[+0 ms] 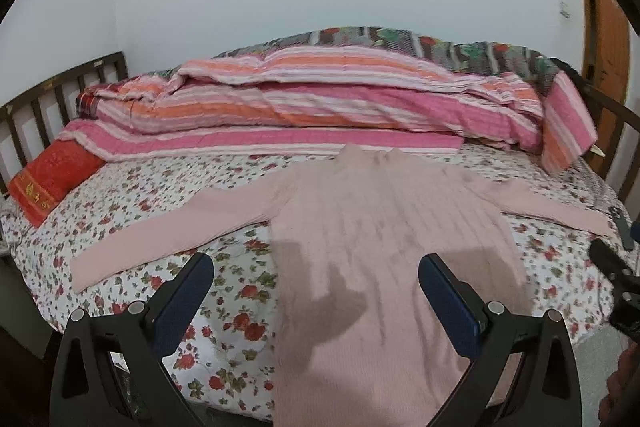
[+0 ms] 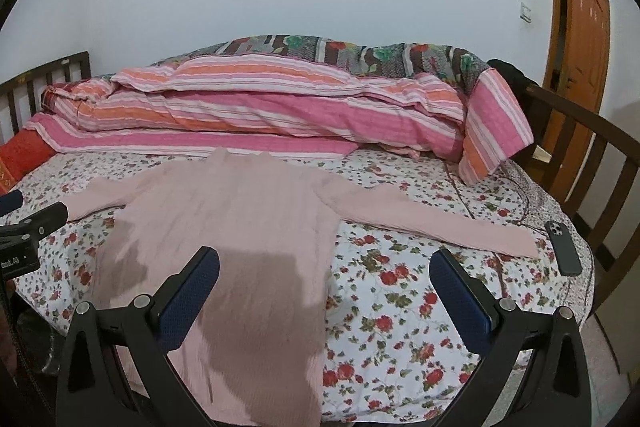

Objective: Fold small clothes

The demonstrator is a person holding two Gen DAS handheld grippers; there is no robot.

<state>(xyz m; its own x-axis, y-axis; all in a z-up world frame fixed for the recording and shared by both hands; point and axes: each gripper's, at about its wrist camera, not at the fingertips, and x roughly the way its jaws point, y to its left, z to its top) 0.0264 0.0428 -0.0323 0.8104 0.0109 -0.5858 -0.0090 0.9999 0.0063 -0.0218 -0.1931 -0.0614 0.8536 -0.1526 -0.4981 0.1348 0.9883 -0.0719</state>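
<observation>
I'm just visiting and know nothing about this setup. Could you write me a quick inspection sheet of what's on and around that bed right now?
Surface: bed with floral sheet, wrinkled, mostly bare near the front.
Job's things: pink sweater lying flat, both sleeves spread out, not folded yet.
Clutter: dark phone by the right sleeve end; striped quilt heaped at the back; red pillow at the left.
Grippers: left tool open above the sweater's lower body; right tool open over its right edge; neither holds anything.
Cables: nothing seen.
Surroundings: white wall, dark wooden bed rail, orange door.

Phone (image 2: 563, 248) beside right sleeve (image 2: 432, 223)
</observation>
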